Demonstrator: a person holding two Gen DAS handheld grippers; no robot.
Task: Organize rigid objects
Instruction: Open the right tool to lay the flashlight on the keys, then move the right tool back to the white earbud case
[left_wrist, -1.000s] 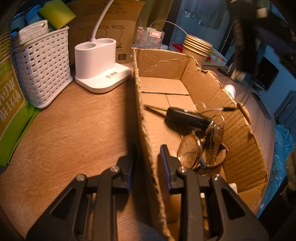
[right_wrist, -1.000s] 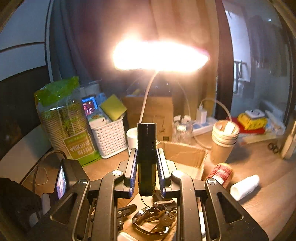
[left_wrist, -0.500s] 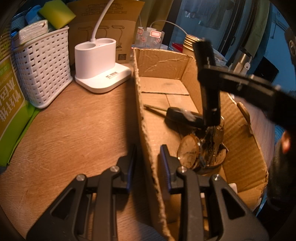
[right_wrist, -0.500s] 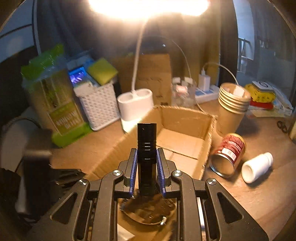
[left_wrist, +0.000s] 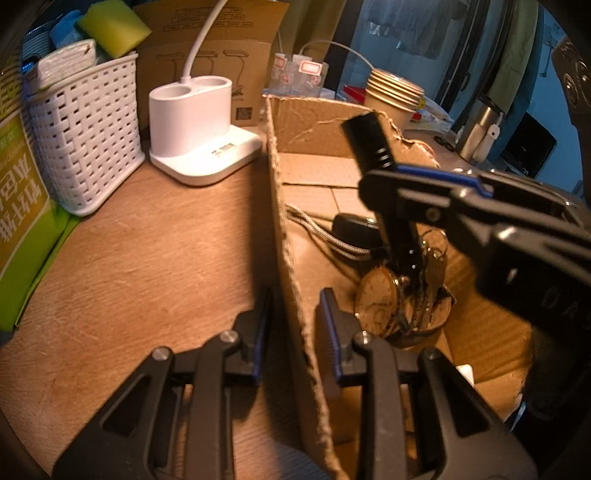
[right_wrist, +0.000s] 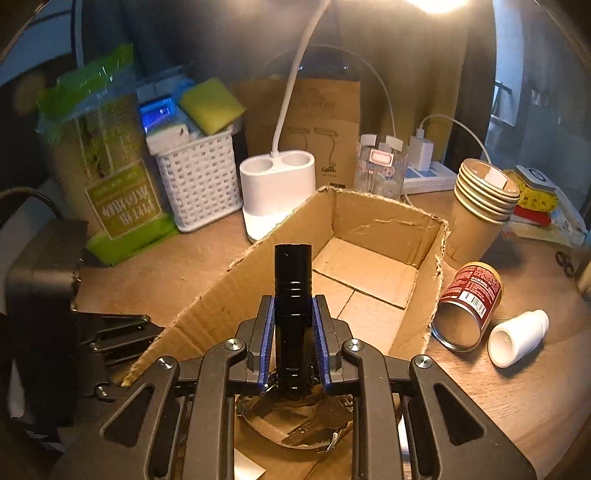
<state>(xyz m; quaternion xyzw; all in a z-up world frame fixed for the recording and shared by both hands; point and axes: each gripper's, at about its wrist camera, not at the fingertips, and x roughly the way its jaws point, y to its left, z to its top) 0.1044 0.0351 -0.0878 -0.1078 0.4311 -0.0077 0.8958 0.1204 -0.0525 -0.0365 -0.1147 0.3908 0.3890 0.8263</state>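
Right hand-held gripper clamped on the black flashlight, above the cardboard box; left hand-held gripper pinches its wall. Next: lower beside the keys, release.

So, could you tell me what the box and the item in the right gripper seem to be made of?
Box: raw corrugated cardboard, matte brown, with ragged torn edges showing fluting. Black cylinder, probably a torch: likely anodised metal, judging by its glossy sheen and machined rings, though hard plastic is possible.
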